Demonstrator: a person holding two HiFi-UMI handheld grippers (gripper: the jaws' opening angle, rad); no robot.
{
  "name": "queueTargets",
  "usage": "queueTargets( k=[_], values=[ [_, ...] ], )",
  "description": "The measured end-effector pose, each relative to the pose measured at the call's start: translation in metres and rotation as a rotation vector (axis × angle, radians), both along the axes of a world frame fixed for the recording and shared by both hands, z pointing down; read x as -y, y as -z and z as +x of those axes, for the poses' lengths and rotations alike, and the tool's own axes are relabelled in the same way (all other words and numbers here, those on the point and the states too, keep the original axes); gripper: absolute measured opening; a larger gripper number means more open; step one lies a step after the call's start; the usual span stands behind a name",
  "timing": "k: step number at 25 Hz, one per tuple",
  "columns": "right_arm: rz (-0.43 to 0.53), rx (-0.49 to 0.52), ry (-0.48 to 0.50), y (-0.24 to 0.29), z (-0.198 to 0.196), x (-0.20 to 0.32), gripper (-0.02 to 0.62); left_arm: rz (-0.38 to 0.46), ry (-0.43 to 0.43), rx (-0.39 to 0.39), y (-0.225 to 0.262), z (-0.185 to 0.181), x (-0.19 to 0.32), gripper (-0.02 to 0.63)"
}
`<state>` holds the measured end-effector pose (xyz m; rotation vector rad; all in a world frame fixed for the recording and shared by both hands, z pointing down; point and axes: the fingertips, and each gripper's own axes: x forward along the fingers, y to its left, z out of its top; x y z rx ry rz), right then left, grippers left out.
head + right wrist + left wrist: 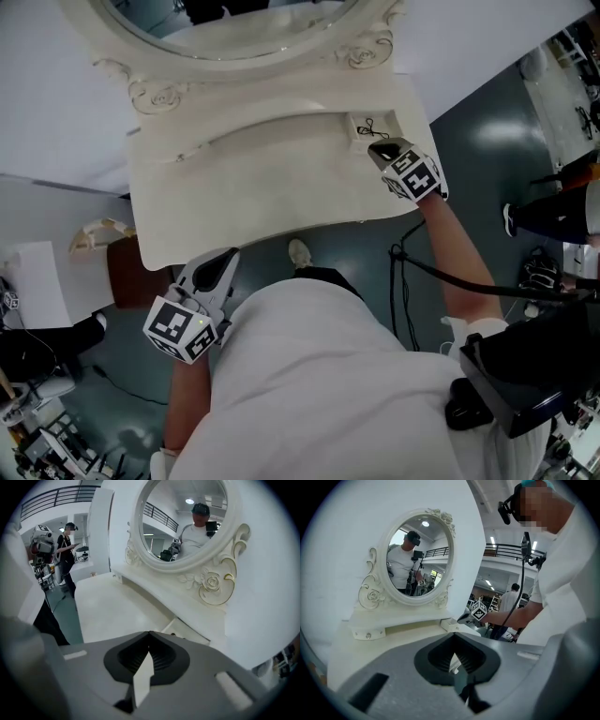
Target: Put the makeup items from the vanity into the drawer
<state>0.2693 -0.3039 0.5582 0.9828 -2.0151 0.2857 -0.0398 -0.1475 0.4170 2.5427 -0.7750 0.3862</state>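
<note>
The right tool point(380, 150) hung with its jaws closed on nothing, tips just short of the small open drawer point(384, 120) ahead of it. A thin dark item point(369, 126), too small to identify, lay inside, so the putting-away looked nearly done. The left tool point(217, 272), likewise closed and empty, sat off the near edge, seemingly kept clear. The pale surface point(262, 187) between the tools looked bare below the oval mirror point(244, 37), with grey-green floor point(487, 122) beyond the right tool.
</note>
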Motion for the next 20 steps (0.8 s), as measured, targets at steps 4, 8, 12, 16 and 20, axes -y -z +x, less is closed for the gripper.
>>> queueTargets(
  k=[4,8,12,16,20],
  values=[
    [0.014,0.085,0.009,0.012,-0.060,-0.058,0.002,0.004,-0.014,-0.011,0.001,-0.024,-0.031,-0.002],
    [0.022,0.170,0.031,0.023,-0.126,-0.120,0.002,0.016,-0.020,-0.021,0.002,-0.051,-0.064,-0.002],
    [0.012,0.225,0.047,0.026,-0.185,-0.185,0.002,0.024,-0.028,-0.021,0.000,-0.080,-0.100,-0.002],
    [0.016,0.270,0.050,0.030,-0.227,-0.243,0.002,0.016,-0.036,-0.032,-0.006,-0.104,-0.137,-0.002],
    [0.033,0.308,0.040,0.037,-0.258,-0.288,0.000,0.003,-0.045,-0.042,-0.016,-0.120,-0.168,-0.002]
  ],
)
